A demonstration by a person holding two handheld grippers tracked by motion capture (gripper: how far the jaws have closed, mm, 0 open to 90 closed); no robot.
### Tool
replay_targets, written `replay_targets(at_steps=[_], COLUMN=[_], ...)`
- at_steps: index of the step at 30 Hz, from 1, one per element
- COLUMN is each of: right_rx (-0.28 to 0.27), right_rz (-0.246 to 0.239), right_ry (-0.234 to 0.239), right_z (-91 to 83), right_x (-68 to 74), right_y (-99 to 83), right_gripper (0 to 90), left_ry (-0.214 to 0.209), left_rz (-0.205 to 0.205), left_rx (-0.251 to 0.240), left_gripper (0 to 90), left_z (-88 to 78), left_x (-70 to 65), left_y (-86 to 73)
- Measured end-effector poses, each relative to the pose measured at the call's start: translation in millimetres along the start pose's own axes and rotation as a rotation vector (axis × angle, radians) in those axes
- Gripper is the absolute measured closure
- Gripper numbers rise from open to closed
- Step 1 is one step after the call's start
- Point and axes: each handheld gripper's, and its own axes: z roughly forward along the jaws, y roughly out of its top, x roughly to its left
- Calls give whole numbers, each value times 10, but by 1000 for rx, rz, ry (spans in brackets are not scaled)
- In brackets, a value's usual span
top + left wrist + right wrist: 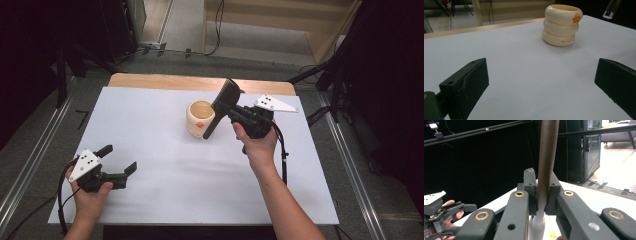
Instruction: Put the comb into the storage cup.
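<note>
High view: right tool grips brush beside cup.

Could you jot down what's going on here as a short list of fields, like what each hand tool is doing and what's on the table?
Right gripper: shut on a dark brush, handle slanting down beside the cup
Left gripper: open, nothing between its jaws, low over the table near the left front
Cup: cream, ribbed, orange mark on its side, upright
Table: white top, wooden far edge
Brush in cup: not yet

Dark brush tilted, handle end down beside cream ringed cup, upright on table
</note>
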Motion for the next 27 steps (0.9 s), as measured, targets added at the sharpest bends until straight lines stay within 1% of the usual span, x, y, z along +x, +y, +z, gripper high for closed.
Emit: replay_targets(at_steps=[8, 12, 17, 27], right_rx=[-12, -16, -16, -31], right_rz=[-15, -18, -21, -43], right_ry=[-14, -22, -34, -60], right_z=[34, 58, 88, 151], right_x=[-35, -46, -72, -142], right_y=[77, 106, 137, 220], right_gripper=[817, 817, 817, 817], left_ry=[21, 28, 38, 47], left_rz=[-10, -4, -6, -8], left_rx=[2, 4, 7, 15], left_gripper=[0, 0, 0, 0], left_z=[-86, -127, -159, -202], left_x=[87, 130, 165, 213], left_y=[-33, -49, -74, -109])
